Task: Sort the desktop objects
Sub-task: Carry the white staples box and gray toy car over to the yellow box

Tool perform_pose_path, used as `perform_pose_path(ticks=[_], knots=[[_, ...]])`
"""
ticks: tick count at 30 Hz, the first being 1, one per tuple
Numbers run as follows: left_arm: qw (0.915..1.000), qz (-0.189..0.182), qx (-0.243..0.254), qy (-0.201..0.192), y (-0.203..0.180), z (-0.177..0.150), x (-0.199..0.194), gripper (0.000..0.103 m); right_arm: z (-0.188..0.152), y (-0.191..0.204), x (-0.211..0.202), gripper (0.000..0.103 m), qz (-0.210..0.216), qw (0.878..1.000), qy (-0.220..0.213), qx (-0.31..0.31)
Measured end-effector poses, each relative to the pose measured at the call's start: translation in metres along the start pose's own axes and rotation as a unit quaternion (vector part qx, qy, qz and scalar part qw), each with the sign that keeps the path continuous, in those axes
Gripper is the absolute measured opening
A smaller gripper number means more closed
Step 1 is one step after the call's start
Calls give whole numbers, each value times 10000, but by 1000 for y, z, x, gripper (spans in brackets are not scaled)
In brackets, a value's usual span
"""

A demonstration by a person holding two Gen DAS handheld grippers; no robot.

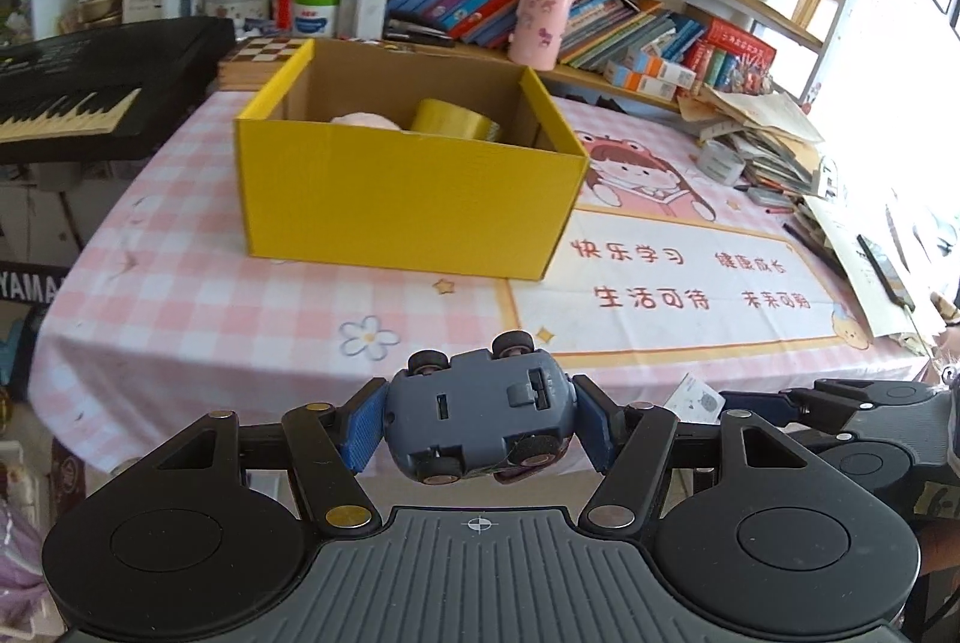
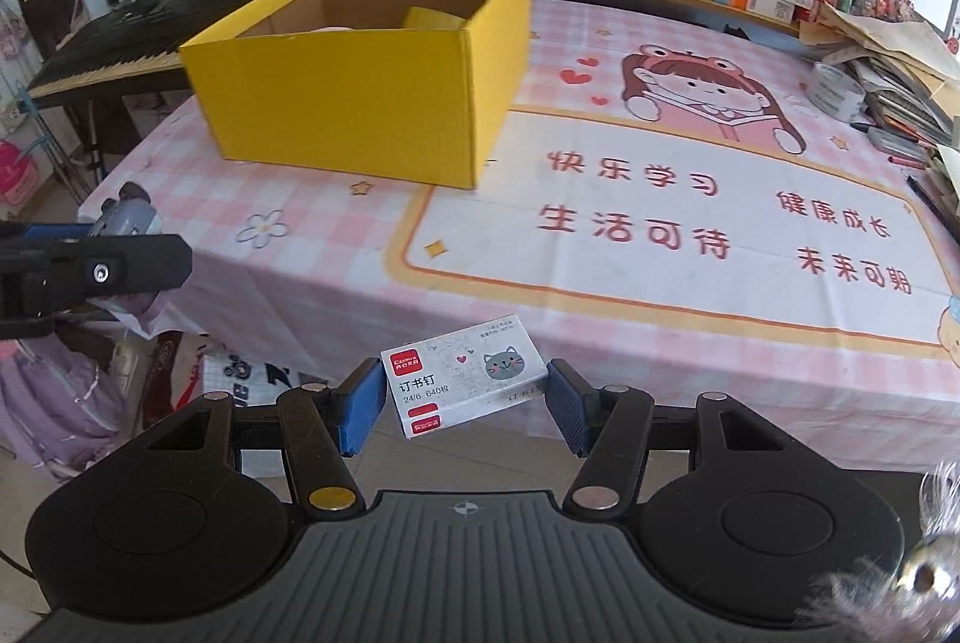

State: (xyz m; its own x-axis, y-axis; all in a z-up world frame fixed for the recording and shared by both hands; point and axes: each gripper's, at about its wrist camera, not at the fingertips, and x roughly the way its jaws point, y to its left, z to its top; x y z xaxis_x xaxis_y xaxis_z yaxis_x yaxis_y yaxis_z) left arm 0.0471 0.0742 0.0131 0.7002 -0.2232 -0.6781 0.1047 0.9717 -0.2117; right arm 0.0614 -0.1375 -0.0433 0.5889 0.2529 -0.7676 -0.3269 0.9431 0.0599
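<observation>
One toy car (image 1: 480,412), grey-blue and belly-up, is pinched across its body by the left gripper (image 1: 480,418); both blue pads are pressed on it. One staple box (image 2: 465,383), white with a cat print, is carried between the pads of the right gripper (image 2: 465,400); the left pad is seen touching, contact at the right pad is hard to confirm, but the box is off the table, so a grip is judged. Both items are held near the front edge of the table (image 1: 198,307), well short of the one yellow box (image 1: 408,187).

Progress: partly done. Two items are already seen inside the yellow box: one yellow tape roll (image 1: 456,119) and one pale pink soft thing (image 1: 366,119), not identifiable. Two items are in transit; drop-off is left for both.

Elsewhere on the pink checked cloth: one white tape roll (image 1: 720,161) beside the paper pile (image 1: 774,144) at the right edge, possibly still to be sorted. One keyboard (image 1: 78,102) is set at the left, one pink cup (image 1: 543,23) on the shelf behind.
</observation>
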Motion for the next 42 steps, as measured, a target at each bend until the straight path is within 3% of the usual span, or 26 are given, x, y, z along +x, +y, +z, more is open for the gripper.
perform_pose_path(ticks=[26, 42], knots=[[9987, 133, -336, -347, 29, -9, -29, 65, 6, 48, -8, 56, 232, 9967, -189, -754], [9971, 180, -529, -518, 38, -15, -41, 65, 3, 57, -14, 56, 274, 9952, -241, -906]])
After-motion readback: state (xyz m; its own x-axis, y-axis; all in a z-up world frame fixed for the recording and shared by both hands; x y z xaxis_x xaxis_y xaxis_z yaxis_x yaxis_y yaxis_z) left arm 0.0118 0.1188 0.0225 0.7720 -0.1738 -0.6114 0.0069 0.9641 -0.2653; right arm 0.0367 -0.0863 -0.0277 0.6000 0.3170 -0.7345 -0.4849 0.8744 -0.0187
